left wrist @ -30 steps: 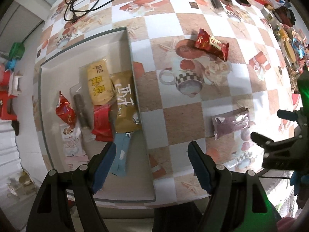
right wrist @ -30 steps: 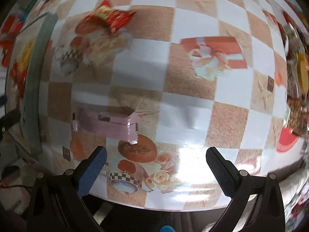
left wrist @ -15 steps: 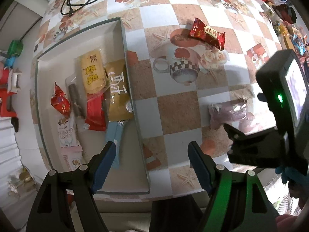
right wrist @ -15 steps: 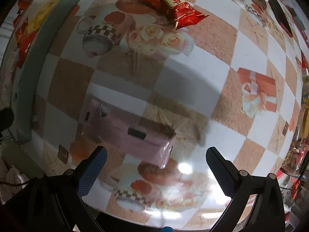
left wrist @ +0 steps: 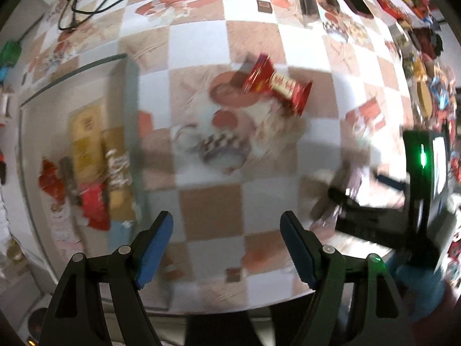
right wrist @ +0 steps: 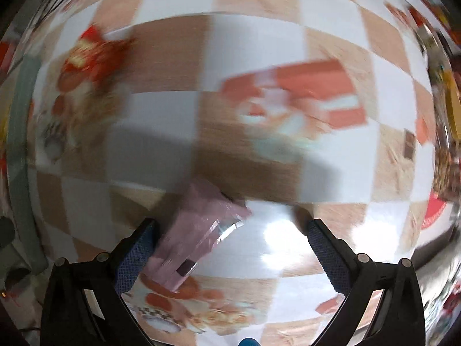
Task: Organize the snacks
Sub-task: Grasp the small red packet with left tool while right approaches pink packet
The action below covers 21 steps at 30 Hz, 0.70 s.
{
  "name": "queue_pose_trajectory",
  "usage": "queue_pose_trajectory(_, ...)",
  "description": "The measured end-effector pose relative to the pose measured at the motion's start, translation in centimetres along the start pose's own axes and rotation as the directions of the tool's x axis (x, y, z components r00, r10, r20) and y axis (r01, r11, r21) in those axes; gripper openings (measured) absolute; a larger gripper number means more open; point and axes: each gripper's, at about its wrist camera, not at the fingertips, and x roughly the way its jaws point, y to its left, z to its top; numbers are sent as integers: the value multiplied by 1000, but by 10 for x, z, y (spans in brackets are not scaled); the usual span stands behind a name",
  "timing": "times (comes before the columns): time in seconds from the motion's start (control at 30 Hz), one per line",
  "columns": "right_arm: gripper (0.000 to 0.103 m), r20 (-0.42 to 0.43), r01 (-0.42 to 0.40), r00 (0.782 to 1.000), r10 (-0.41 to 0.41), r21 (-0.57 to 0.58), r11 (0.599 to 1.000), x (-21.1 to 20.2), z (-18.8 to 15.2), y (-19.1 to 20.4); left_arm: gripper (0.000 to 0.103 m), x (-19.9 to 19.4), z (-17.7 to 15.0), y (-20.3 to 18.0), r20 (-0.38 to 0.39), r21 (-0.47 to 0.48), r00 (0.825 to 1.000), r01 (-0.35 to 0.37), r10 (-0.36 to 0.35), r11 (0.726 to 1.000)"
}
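- Left gripper (left wrist: 226,245): points down at the checkered tablecloth (left wrist: 201,57); blue-padded fingers (left wrist: 155,245) stand wide apart with nothing between them, only a brown square of cloth below.
- Right gripper (right wrist: 230,248): points down, fingers spread wide; its left pad sits just beside the pink snack packet (right wrist: 198,227), the right pad well clear. No pad visibly presses the packet.
- Pink snack packet: lies tilted on the cloth between the right gripper's fingers, nearer the left one; blurred. In the left wrist view it is at about 3 o'clock, mostly hidden behind the right gripper's body (left wrist: 371,219).
- Red snack packet (left wrist: 276,85): loose on the cloth, at 12 to 1 o'clock from the left gripper; at 10 o'clock in the right wrist view (right wrist: 92,54).
- Grey tray (left wrist: 129,115): at 9 o'clock in the left wrist view, holding yellow, tan, red and pale packets (left wrist: 83,150) packed side by side.
- Black cable (left wrist: 86,5): at 11 o'clock, far edge of the table.
- Assorted packets (left wrist: 426,92): at 2 o'clock along the table's edge, too blurred to name.
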Motion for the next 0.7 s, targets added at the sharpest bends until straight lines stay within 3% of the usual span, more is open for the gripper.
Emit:
queue_pose_trajectory(0.17,103,-13,-8,1000,8,45,999,3,-4,-18,80,11,41,-11,-19,-111,997,76,-79,991)
queue_pose_trajectory(0.33,103,10,-4,1000,4,38,999,12,-9,-17,80,23,80,-17,-7,-267,987,155,-163,951)
queue_pose_trajectory(0.53,103,-1,-7,1000,7,39,999,21,-13,-28,80,39,111,-27,-14,-316,991,123,-134,941)
queue_pose_trajectory(0.7,103,-3,-8,1000,8,39,999,18,-7,-35,80,57,106,-33,-43,-342,993,87,-108,936)
